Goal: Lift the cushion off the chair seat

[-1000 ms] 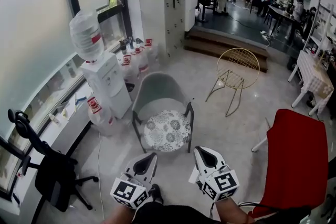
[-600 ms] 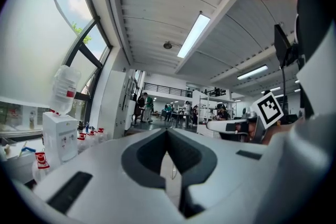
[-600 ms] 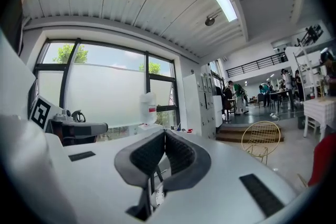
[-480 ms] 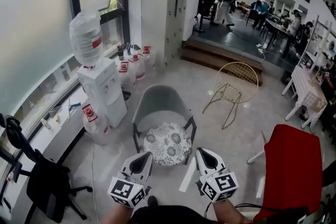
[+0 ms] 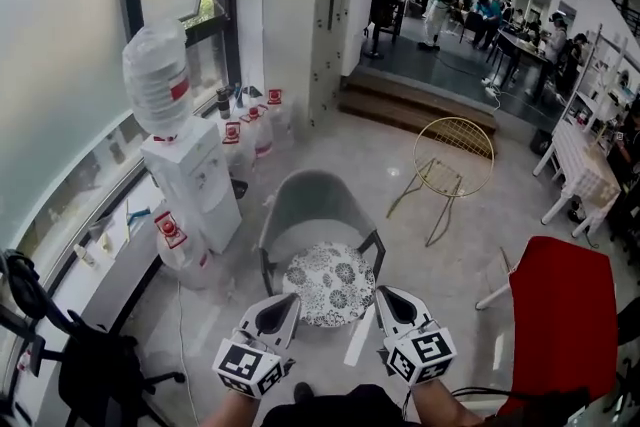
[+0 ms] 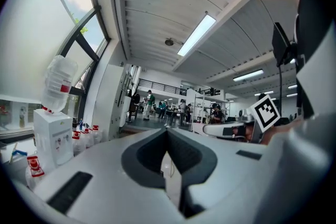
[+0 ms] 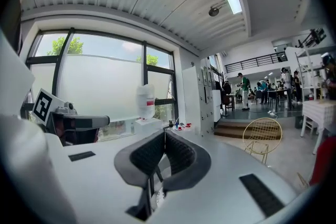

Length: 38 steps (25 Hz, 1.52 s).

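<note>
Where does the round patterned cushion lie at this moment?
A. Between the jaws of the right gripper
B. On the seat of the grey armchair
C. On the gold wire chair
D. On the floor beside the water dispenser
B: the head view shows the round patterned cushion lying flat on the seat of the grey armchair.

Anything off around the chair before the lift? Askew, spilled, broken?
Nothing wrong at the chair: the round floral cushion lies flat on the grey armchair seat, no spill or damage visible. Only oddity: a clear water jug on the floor beside the white water dispenser looks tilted, not upright.
</note>
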Each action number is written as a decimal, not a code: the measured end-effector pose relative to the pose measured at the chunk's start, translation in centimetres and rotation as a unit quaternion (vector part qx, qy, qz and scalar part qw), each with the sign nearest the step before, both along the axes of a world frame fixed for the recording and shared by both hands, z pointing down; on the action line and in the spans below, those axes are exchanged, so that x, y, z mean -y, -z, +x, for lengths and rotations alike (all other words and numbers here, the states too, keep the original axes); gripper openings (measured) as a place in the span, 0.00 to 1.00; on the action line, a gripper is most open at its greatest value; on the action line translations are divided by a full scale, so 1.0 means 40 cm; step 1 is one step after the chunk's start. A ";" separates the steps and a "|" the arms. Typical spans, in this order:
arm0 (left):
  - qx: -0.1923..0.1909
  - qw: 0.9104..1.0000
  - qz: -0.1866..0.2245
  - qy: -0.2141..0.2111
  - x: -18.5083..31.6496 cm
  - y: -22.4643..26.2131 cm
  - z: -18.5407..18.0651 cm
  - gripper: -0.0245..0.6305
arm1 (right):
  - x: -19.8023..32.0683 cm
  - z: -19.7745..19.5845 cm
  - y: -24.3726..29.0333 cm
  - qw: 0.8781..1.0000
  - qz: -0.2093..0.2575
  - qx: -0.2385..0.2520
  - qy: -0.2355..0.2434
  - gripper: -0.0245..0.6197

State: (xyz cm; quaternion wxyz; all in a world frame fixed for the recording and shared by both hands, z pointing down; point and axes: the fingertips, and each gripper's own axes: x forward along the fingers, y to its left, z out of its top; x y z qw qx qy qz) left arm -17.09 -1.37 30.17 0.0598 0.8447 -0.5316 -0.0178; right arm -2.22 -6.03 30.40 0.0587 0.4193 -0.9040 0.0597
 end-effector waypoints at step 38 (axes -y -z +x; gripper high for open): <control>0.086 0.995 -0.044 -0.040 0.658 -0.096 0.163 0.05 | 0.595 0.134 -0.128 0.997 -0.036 0.002 0.071 0.25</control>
